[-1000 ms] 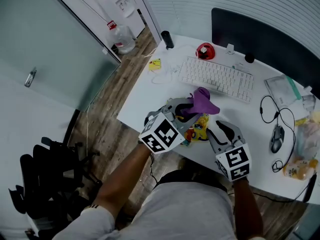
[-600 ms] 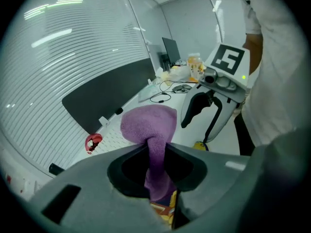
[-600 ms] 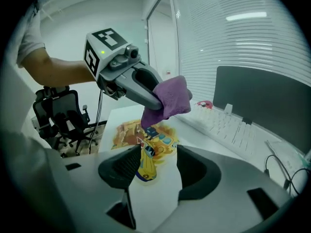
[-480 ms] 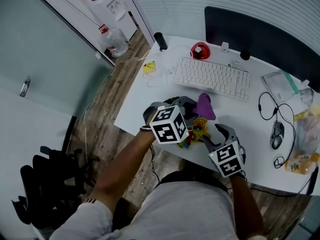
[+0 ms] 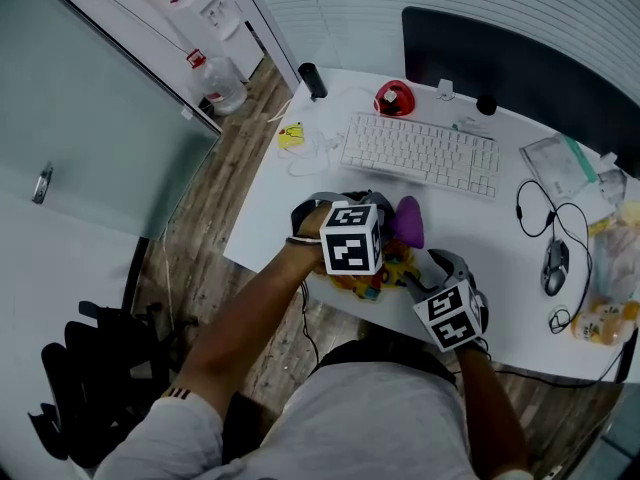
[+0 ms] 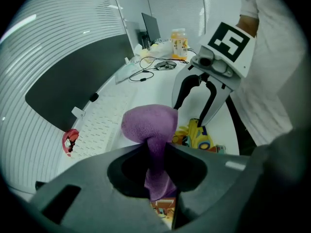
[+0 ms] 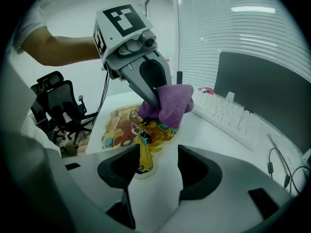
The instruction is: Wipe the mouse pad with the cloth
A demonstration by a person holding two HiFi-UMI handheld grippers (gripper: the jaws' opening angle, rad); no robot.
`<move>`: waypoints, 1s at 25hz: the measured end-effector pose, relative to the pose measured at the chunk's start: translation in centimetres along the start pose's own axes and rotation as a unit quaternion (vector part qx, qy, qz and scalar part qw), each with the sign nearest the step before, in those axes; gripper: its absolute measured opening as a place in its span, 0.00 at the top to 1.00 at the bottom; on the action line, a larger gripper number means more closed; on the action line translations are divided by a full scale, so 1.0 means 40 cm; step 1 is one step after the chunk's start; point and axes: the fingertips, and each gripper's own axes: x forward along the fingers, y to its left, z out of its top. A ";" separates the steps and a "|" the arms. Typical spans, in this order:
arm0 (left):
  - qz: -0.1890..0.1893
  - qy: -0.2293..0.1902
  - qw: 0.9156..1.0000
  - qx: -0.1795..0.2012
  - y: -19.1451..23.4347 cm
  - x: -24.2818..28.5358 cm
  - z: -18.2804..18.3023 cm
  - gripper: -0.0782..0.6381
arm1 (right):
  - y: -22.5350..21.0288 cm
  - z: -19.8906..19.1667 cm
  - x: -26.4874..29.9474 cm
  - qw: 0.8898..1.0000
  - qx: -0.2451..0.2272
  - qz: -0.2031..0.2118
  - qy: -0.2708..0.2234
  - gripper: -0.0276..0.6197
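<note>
My left gripper (image 5: 388, 226) is shut on a purple cloth (image 5: 408, 220); the cloth (image 6: 148, 125) bulges out past its jaws. The cloth hangs just over the far part of a colourful cartoon-print mouse pad (image 5: 385, 268) near the white desk's front edge. In the right gripper view the left gripper (image 7: 153, 102) holds the cloth (image 7: 172, 103) over the pad (image 7: 124, 125). My right gripper (image 7: 156, 153) is open at the pad's near edge; its jaws have just been opening. A curled yellow corner of the pad (image 7: 144, 154) stands between them, beside one jaw, unpinched. The right gripper (image 6: 188, 114) also shows open in the left gripper view.
A white keyboard (image 5: 420, 153) lies behind the pad, with a dark monitor (image 5: 520, 63) beyond it. A corded mouse (image 5: 554, 268) and plastic bags (image 5: 565, 168) sit at the right. A red object (image 5: 392, 98) is at the back. A black chair (image 5: 100, 378) stands on the floor left.
Both grippers have come down toward the pad. The left one has tipped further downward, bringing the cloth lower. The right gripper's jaws stand wider apart than before.
</note>
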 end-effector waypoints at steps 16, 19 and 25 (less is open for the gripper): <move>-0.059 0.038 0.997 0.011 -0.015 0.070 -0.028 0.77 | -0.010 -0.020 0.017 1.000 0.007 -0.010 0.024 0.64; -0.065 0.040 0.997 0.009 -0.014 0.079 -0.030 0.77 | -0.007 -0.027 0.020 0.999 0.003 -0.011 0.030 0.64; -0.069 0.052 0.996 0.011 -0.010 0.113 -0.056 0.77 | -0.011 -0.029 0.025 0.999 0.016 -0.011 0.028 0.64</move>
